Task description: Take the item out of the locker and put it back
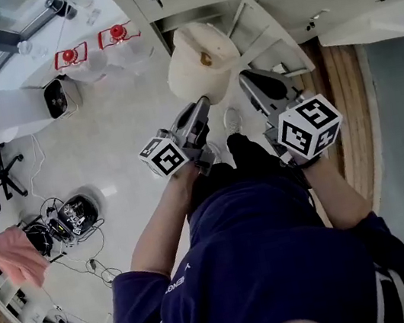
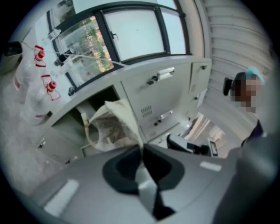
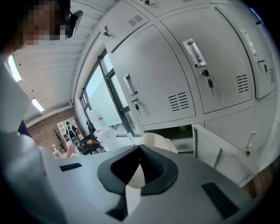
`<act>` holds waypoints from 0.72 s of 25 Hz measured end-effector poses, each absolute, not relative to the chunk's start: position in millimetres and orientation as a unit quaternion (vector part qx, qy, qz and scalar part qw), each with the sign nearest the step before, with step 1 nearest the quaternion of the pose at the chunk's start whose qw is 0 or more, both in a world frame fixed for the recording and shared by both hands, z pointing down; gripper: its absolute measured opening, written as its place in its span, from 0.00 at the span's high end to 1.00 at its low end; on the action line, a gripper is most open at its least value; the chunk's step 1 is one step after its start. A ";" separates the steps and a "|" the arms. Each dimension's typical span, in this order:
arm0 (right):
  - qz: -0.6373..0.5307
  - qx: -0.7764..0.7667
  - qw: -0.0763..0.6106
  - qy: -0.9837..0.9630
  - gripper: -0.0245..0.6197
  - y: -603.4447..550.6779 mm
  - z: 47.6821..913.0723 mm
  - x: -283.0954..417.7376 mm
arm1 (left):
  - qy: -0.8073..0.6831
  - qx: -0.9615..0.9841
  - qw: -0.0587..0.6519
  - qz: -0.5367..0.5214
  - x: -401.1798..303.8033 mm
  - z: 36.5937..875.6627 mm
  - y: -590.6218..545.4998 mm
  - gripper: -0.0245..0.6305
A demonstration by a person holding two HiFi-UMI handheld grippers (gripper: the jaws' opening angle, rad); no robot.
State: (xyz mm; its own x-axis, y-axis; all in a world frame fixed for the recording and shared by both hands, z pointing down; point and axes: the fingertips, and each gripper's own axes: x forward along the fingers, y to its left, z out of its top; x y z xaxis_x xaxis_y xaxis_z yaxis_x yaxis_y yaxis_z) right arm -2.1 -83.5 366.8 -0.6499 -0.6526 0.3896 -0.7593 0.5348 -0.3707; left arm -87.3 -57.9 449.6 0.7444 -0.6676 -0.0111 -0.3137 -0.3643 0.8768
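A cream cloth bag [image 1: 196,61] hangs in front of the open lower locker compartment [image 1: 188,18], whose door [image 1: 265,33] stands swung out to the right. My left gripper [image 1: 203,104] is shut on the bag's lower edge. In the left gripper view the bag [image 2: 111,127] bulges out of the dark opening [image 2: 85,111], with its fabric pinched at the left gripper's [image 2: 142,148] jaw tips. My right gripper [image 1: 245,78] is just right of the bag, shut and holding nothing. In the right gripper view the right gripper [image 3: 140,148] points at the bag [image 3: 159,141] and the open compartment [image 3: 177,132].
Shut grey locker doors [image 3: 166,83] with handles and keys fill the wall above. On the floor to the left lie a pink cloth [image 1: 10,256], tangled cables [image 1: 69,219], a white device [image 1: 59,97] and red-capped items [image 1: 93,46]. A wooden strip [image 1: 345,93] runs on the right.
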 end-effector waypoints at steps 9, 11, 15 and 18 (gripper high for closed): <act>0.237 0.435 0.072 -0.866 0.95 -45.9 339.5 -8.0 | -0.275 0.849 0.426 -0.150 -86.5 408.3 -14.3 0.93; 0.233 0.440 0.067 -0.865 0.95 -36.9 333.2 -6.7 | -0.272 0.859 0.412 -0.139 -85.4 400.0 -4.6 0.93; 0.227 0.451 0.058 -0.861 0.95 -22.3 322.6 2.9 | -0.268 0.876 0.383 -0.121 -81.0 383.3 12.3 0.93; 0.223 0.457 0.051 -0.860 0.95 -13.0 315.2 11.1 | -0.269 0.886 0.363 -0.107 -78.9 374.0 21.7 0.93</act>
